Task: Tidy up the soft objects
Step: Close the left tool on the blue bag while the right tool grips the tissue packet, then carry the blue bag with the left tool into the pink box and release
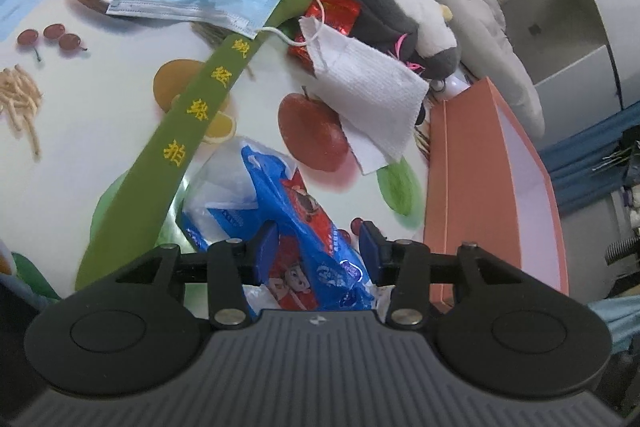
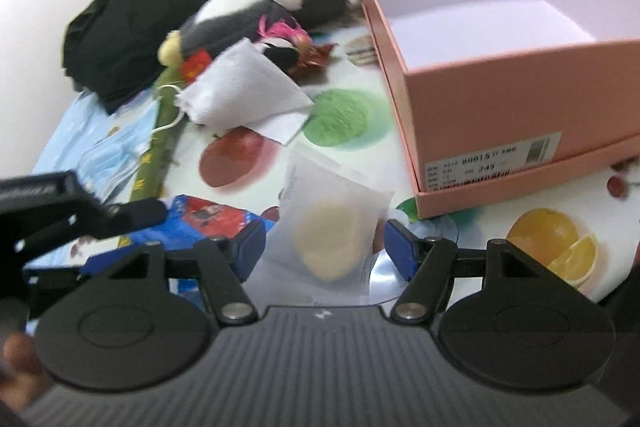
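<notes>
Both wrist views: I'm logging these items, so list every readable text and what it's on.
"80015": white label on the pink box.
"245": same label; its remaining print is too small.
Green strap: yellow embroidered characters, unreadable.
Blue packet: print too blurred.

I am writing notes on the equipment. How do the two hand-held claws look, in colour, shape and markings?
Both look alike. The left claw and right claw each have a grey ribbed body with a small pale logo, two round black discs at the sides, black link arms with silver rivets, and blue pads on the fingers. No cables or sleeves show.
</notes>
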Demonstrator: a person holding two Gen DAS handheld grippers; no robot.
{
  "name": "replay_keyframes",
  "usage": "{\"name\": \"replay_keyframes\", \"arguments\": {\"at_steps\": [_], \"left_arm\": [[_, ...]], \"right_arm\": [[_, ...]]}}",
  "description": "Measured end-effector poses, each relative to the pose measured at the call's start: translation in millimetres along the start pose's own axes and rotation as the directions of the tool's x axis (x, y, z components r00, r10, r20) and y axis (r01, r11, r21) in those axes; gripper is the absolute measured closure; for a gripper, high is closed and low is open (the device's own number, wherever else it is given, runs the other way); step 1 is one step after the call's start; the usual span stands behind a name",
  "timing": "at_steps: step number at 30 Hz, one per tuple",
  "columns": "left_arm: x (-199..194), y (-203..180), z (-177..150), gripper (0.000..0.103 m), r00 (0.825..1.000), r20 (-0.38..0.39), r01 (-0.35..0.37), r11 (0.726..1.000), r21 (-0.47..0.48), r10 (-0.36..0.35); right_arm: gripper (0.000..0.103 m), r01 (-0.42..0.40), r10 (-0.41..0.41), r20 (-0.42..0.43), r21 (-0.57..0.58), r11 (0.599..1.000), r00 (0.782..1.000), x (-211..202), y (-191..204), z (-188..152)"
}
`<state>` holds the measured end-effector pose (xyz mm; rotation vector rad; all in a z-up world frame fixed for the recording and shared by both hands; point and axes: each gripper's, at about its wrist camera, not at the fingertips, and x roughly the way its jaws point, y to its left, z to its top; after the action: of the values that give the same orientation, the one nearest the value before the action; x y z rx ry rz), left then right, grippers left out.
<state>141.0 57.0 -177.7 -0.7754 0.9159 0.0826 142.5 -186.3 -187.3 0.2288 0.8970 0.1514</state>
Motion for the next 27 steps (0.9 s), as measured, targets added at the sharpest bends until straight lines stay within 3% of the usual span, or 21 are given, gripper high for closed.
{"name": "replay_keyframes", "arguments": {"at_steps": [6, 11, 16, 19, 27], "left_arm": [[12, 0, -7, 0.053, 1.0, -0.017, -0.008, 1.0, -0.001, 0.008], [21, -3, -13, 0.055, 0.999, -0.026, -0.043, 0.998, 0.045, 0.045], [24, -5, -14, 0.077, 0.997, -0.019, -0.07, 0.991, 0.114, 0.073], [21, -7, -14, 0.089, 0.997, -0.012, -0.077, 0.985, 0.157, 0.079], [4, -27, -10, 0.095, 0.998, -0.003, -0.056, 0.959, 0.276, 0.059]], "right_arm": [[0.023, 0.013, -0.011, -0.046, 0.032, 0.999, 0.999, 23, -4, -4], [0.024, 0.002, -0.007, -0.034, -0.14, 0.99, 0.999, 28, 10, -10], [0.047, -0.002, -0.003, -0.021, -0.245, 0.97, 1.0, 24, 17, -13], [0.054, -0.01, 0.006, -0.018, -0.268, 0.963, 1.0, 20, 18, -11], [0.062, -0.027, 0.028, 0.0, -0.285, 0.958, 1.0, 0, 15, -6]]}}
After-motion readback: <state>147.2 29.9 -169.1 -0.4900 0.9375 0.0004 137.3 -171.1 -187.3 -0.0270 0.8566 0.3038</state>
